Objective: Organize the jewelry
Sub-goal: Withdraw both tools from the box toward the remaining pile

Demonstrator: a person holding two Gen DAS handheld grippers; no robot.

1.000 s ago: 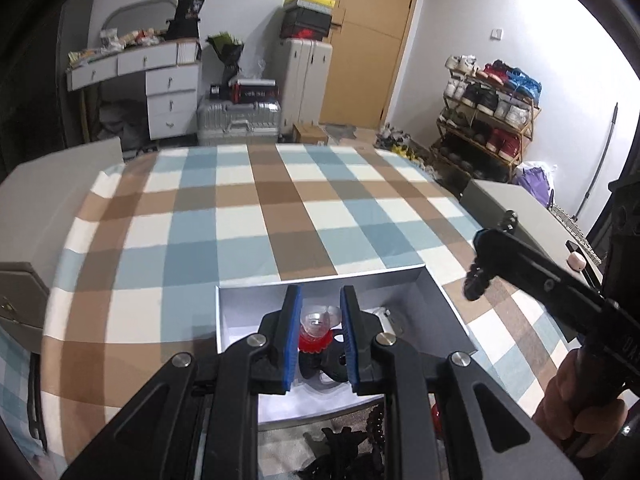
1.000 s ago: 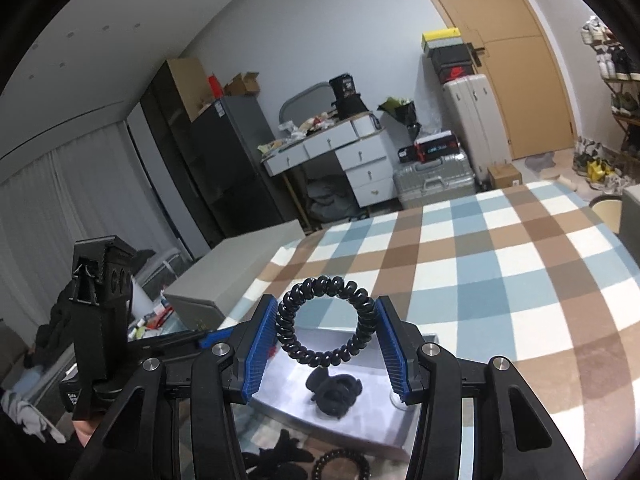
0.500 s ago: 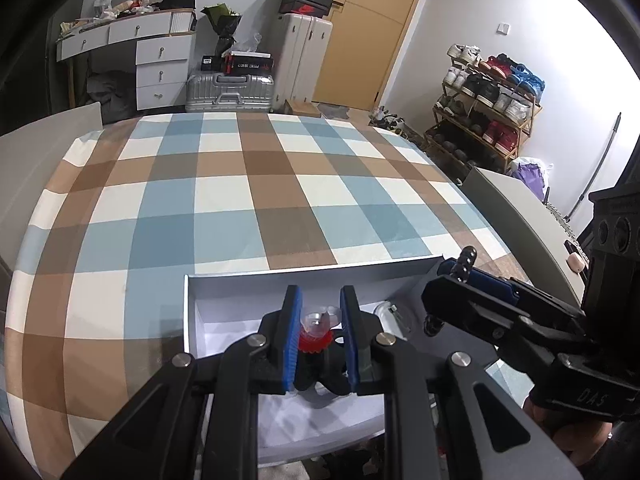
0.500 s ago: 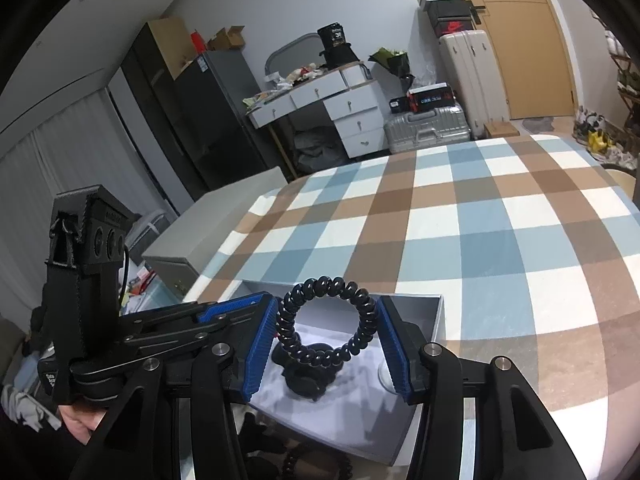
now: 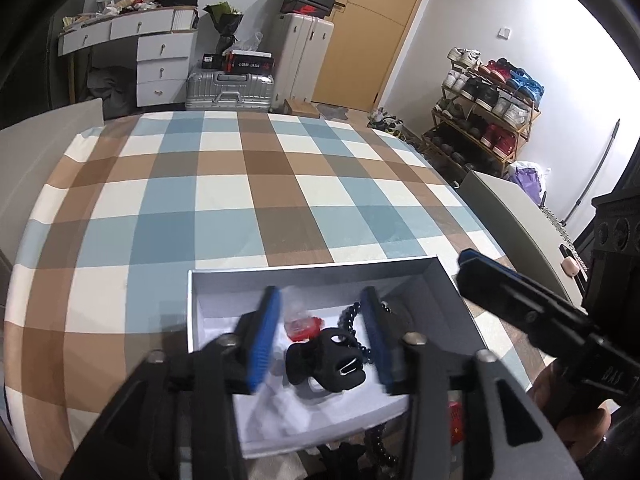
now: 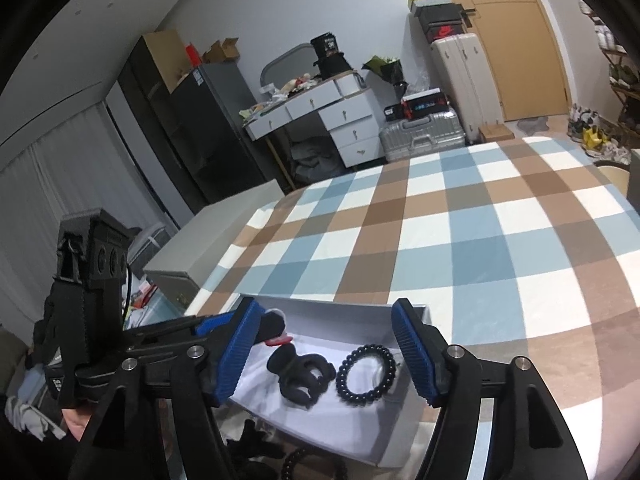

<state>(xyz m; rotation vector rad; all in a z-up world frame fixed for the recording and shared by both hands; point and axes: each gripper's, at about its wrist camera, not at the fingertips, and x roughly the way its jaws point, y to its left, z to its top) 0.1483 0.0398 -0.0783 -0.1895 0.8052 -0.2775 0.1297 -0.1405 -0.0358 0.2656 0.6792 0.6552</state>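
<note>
An open grey box (image 5: 320, 270) with a white lining sits on the plaid tablecloth. Inside it lie a black claw clip (image 5: 326, 360), a small red and clear piece (image 5: 302, 324) and a black spiral hair tie (image 6: 366, 368). My left gripper (image 5: 320, 338) hangs over the box, jaws opening. The red piece and the clip lie below and between its blue pads (image 5: 264, 340), untouched. My right gripper (image 6: 326, 354) is over the same box from the other side, jaws also opening. The hair tie lies loose on the lining beneath it, beside the claw clip (image 6: 302, 376).
More black hair pieces (image 6: 256, 444) and another spiral tie (image 6: 312, 468) lie on the cloth in front of the box's near edge. A small red item (image 5: 456, 420) sits at its right corner. Grey cabinets (image 6: 208, 240) flank the table.
Both grippers have spread their jaws. The left let go of the red and clear piece. The right released the spiral hair tie, which now lies in the box.
</note>
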